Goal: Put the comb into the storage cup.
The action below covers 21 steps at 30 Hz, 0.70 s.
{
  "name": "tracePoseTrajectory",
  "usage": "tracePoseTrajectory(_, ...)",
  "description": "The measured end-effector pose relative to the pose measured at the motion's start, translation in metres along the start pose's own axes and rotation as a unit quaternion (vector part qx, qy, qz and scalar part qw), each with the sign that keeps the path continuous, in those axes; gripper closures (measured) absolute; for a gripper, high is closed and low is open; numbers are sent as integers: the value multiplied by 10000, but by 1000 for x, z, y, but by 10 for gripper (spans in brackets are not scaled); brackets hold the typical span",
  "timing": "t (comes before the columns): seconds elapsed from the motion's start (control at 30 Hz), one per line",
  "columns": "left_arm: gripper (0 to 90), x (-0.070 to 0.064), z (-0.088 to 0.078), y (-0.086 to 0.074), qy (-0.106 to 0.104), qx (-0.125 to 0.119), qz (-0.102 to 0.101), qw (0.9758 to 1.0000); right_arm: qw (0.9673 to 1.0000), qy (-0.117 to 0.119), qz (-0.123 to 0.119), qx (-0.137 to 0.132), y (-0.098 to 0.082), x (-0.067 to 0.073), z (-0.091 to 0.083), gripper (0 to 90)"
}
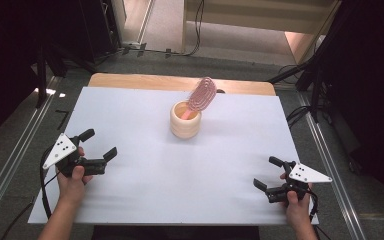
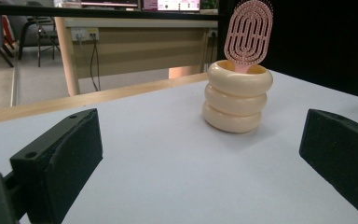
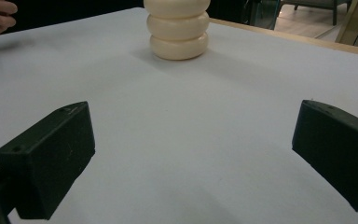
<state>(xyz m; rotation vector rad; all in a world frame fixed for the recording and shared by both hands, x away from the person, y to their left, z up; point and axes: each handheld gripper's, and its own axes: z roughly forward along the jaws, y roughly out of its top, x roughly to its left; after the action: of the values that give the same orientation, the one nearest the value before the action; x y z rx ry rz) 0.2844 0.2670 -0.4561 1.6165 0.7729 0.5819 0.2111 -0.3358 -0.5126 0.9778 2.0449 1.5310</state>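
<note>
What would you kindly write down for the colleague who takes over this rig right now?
Left gripper: open, holding nothing, low over the near left of the white table cover.
Right gripper: open, holding nothing, near the right front edge.
Pink hairbrush: stands handle-down in the cream ribbed holder, head leaning out over the rim, at the middle far part of the table.
Done: judging by how things lie, nothing is gripped yet; both grippers are well clear of the holder.
Left: probably reach in and take the hairbrush, steadying the holder if it tips.
</note>
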Motion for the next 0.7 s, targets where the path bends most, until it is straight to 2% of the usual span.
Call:
tracePoseTrajectory(0.2,0,3,-13,-4,108,-5,-17,9999,10000,-22,-18,-13,0,0,0,0)
tracePoseTrajectory(0.33,0,4,-21,-10,190,92,35,9998,10000,-21,-19,-19,0,0,0,0)
tracePoseTrajectory(0.7,0,9,-43,-21,285,211,-17,9994,10000,-39,-20,-8,0,0,0,0)
